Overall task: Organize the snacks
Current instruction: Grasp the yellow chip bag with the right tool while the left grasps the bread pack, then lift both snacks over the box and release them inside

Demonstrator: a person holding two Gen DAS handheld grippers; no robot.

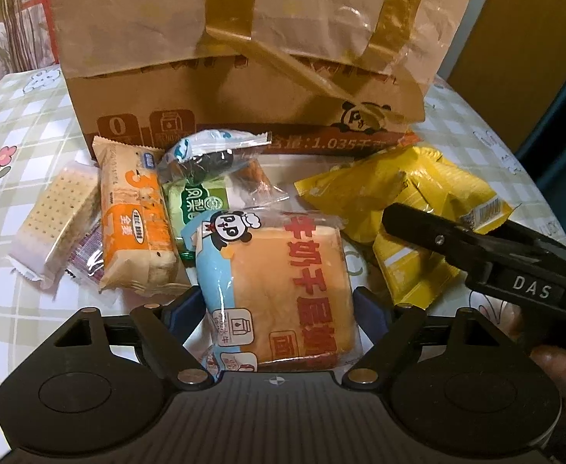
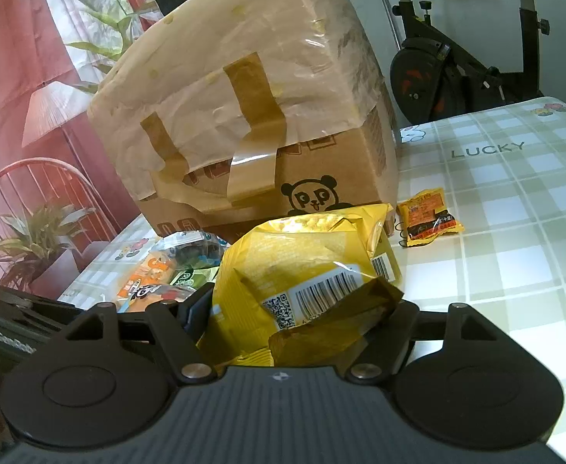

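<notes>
Straddling a wrapped bread slice [image 1: 279, 290], the left gripper [image 1: 277, 305] has its blue pads on either side of the packet, jaws spread wide; whether the pads actually press the wrapper, I cannot tell. The packet lies flat on the checked worktop [image 1: 20, 123], panda logo up.

Over on the other side, the right gripper [image 2: 302, 309] has the yellow snack bag [image 2: 294, 270] between its fingers, barcode facing the camera, the crumpled foil filling the gap. The bag looks pinched there, though the far pad is hidden behind it, so the grip is uncertain. From the left view the right gripper's black finger [image 1: 457, 239] reaches across the yellow packets.

Now the container: a big cardboard box [image 1: 244, 89] stands upright at the back of the worktop, just behind the pile. Its top is covered in crinkled paper and strapped with brown tape [image 2: 256, 104], so what is inside cannot be seen. Every snack in view sits outside it.

In front of the box, left to right: a cracker pack [image 1: 57, 220], an orange biscuit pack [image 1: 136, 224], a green pastry packet [image 1: 202, 201]. Off to the right of the box, a small orange-yellow packet [image 2: 430, 216] lies alone, well apart from the heap.
</notes>
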